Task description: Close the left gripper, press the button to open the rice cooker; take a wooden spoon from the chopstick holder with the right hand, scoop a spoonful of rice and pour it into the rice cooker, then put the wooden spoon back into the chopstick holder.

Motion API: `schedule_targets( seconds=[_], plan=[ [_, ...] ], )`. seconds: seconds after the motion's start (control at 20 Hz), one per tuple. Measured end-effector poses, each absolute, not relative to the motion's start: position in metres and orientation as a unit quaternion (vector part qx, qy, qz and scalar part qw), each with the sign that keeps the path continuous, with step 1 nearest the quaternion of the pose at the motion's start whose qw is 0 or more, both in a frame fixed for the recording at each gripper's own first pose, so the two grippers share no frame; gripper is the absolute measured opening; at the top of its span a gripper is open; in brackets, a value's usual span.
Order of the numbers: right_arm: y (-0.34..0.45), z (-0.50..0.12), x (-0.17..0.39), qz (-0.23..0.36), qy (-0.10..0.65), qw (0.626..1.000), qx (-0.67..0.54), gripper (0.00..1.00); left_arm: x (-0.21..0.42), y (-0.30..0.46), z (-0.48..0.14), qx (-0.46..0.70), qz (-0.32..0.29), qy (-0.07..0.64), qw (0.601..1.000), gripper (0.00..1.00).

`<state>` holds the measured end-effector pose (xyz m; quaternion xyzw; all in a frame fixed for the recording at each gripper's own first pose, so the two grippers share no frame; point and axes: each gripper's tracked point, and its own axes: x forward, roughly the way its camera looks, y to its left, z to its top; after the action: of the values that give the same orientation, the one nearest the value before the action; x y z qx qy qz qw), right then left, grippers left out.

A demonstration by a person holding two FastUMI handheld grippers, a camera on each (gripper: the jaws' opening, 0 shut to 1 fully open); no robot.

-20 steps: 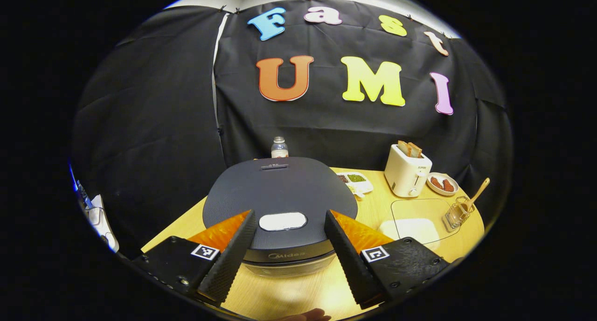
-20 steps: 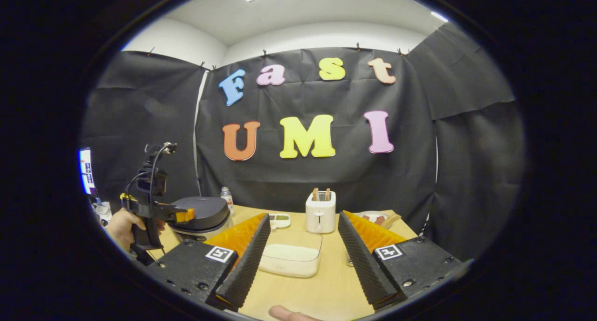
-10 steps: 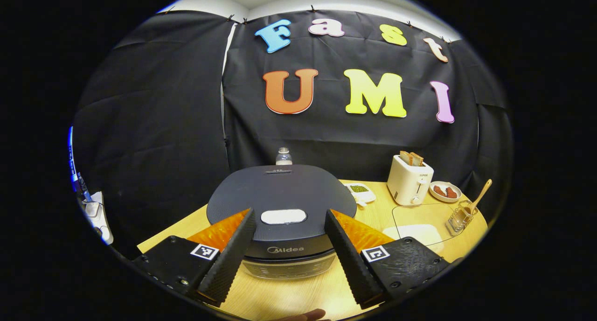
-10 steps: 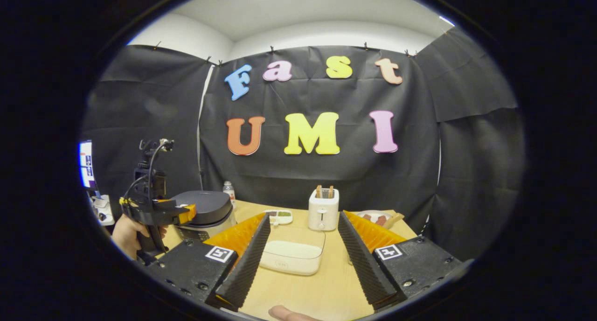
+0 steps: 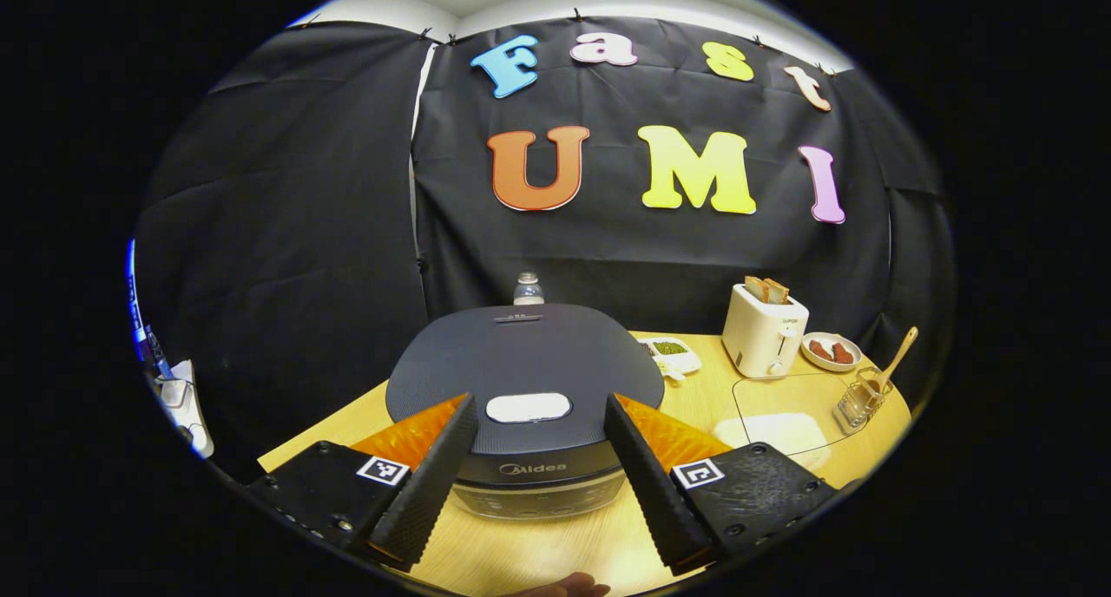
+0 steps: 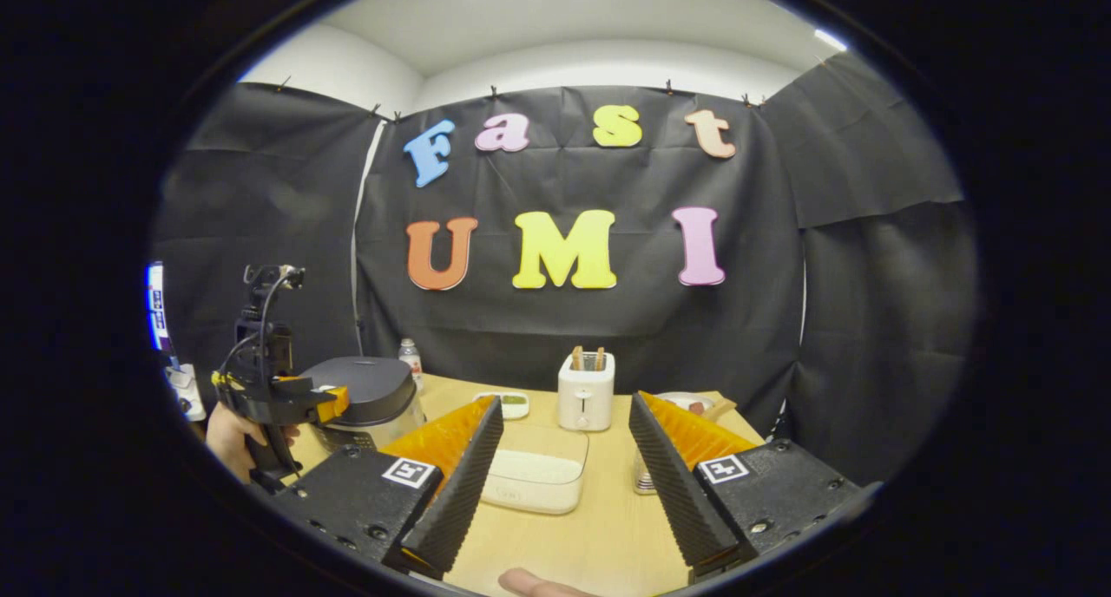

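Note:
The dark grey rice cooker [image 5: 521, 358] stands close ahead in the left gripper view, lid shut, with its white oval button [image 5: 528, 408] at the lid's front. My left gripper [image 5: 538, 404] is open, its fingers on either side of the button and just short of the cooker. At the table's right a wooden spoon [image 5: 896, 356] leans in the wire chopstick holder [image 5: 857, 403]. A clear container of rice [image 6: 536, 480] lies right in front of my open right gripper [image 6: 566, 403]. Off to the left a hand holds the left gripper [image 6: 332, 403] by the cooker [image 6: 369, 397].
A white toaster [image 5: 762, 335] with bread stands at the back right, beside a small plate of reddish food [image 5: 831, 351]. A divided dish of beans [image 5: 668, 350] and a bottle [image 5: 524, 288] sit behind the cooker. The wooden table [image 6: 599, 536] has bare room near its front edge.
The left gripper view has tilted up slightly, so the cooker's front panel shows more. The right gripper view has swung a little to the right. Both grippers stay open.

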<state>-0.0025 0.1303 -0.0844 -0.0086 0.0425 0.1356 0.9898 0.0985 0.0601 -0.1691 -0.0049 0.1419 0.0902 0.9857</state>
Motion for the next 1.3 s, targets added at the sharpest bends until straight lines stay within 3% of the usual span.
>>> schedule_targets(
  seconds=[0.2,0.5,0.75,0.8,0.85,0.9,0.95,1.05,1.1,1.15,1.3],
  plan=[
    [0.12,-0.077,-0.003,0.124,0.036,0.992,-0.001,0.95,0.086,0.059,-0.16,-0.021,0.084,0.156,0.984,0.93],
    [0.097,-0.08,-0.006,0.1,0.038,0.994,0.011,0.95,0.056,0.048,-0.128,-0.026,0.058,0.138,0.988,0.92],
    [0.081,-0.078,-0.01,0.084,0.04,0.996,0.014,0.95,0.023,0.027,-0.087,-0.013,0.037,0.087,0.995,0.93],
    [0.078,-0.077,-0.012,0.082,0.04,0.996,0.013,0.95,0.017,0.019,-0.08,-0.01,0.03,0.077,0.997,1.0],
    [0.075,-0.076,-0.013,0.079,0.038,0.996,0.014,0.95,0.009,0.013,-0.071,-0.005,0.025,0.066,0.998,0.93],
    [0.072,-0.073,-0.014,0.077,0.036,0.996,0.015,0.95,0.002,0.007,-0.063,0.004,0.02,0.052,0.998,1.0],
    [0.071,-0.072,-0.015,0.076,0.034,0.996,0.016,0.95,-0.005,0.001,-0.052,0.015,0.016,0.033,0.999,0.94],
    [0.068,-0.07,-0.016,0.076,0.03,0.997,0.014,0.95,-0.016,-0.009,-0.041,0.028,0.015,0.017,0.999,0.95],
    [0.065,-0.07,-0.016,0.075,0.03,0.997,0.014,0.95,-0.023,-0.016,-0.039,0.033,0.011,0.012,0.999,0.85],
    [0.066,-0.067,-0.018,0.08,0.028,0.996,0.014,0.95,-0.028,-0.024,-0.036,0.035,0.007,0.006,0.999,0.95],
    [0.061,-0.062,-0.021,0.079,0.025,0.996,0.012,0.95,-0.038,-0.045,-0.033,0.038,-0.016,0.003,0.999,0.95]
  ],
)
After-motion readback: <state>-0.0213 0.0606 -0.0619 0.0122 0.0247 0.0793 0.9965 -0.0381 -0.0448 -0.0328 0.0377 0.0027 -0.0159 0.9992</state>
